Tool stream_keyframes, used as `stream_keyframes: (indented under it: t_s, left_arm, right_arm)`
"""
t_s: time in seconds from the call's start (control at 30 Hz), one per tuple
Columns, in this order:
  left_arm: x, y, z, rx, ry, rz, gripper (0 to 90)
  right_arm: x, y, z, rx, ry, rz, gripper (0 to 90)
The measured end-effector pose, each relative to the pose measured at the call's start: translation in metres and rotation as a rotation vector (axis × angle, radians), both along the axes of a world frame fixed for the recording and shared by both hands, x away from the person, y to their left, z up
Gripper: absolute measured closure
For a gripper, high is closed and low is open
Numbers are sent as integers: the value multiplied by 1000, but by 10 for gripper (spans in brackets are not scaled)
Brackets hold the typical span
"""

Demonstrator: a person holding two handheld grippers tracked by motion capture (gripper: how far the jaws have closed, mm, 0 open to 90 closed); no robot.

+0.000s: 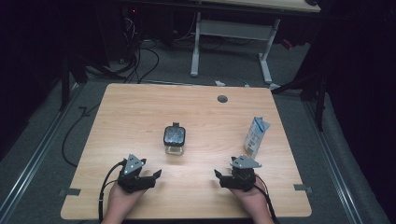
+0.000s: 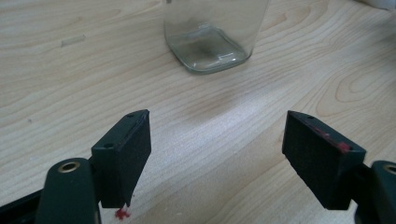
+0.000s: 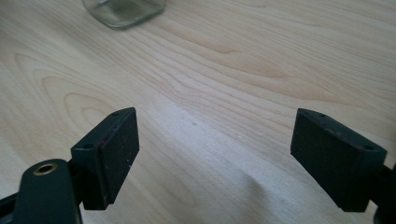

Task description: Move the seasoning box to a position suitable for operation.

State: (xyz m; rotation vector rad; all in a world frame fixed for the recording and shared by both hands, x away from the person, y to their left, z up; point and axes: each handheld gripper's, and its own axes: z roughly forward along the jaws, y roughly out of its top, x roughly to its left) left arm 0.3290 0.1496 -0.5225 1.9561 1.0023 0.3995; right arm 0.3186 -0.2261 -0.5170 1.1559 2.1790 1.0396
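The glass jar (image 1: 174, 140) stands upright ahead of both open, empty hand-held grippers, seemingly nearer the left hand-held gripper (image 1: 152, 177) than the right hand-held gripper (image 1: 220, 179).

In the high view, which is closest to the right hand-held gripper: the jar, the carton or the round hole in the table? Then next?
From the right hand-held gripper:
1. Carton, just beyond it, on the right.
2. Jar, mid-table, to the left.
3. Round hole, at the far edge.

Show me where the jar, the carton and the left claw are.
jar (image 1: 174, 136): high view, on its dark lid.
carton (image 1: 256, 136): high view, on its side face.
left claw (image 1: 155, 176): high view, between its fingertips.
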Motion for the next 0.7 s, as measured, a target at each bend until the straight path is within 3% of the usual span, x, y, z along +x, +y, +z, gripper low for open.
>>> stream_keyframes:
  t_s: [0.23,0.33,0.43,0.5,0.7]
  left_arm:
    - [-4,9,-1,-20,-5,2,242]
    - [-7,13,1,-35,-21,0,242]
    - [-8,14,2,-35,-21,-3,253]
    - [-7,17,-1,-60,-16,-4,261]
    - [-5,15,-3,-83,-16,14,301]
  right_arm:
    - [5,-4,0,16,16,-26,180]
    - [3,-3,-1,24,14,-8,196]
    - [3,-3,0,25,9,-1,200]
    - [4,-7,2,54,7,-1,207]
    - [6,-11,-2,61,23,11,207]
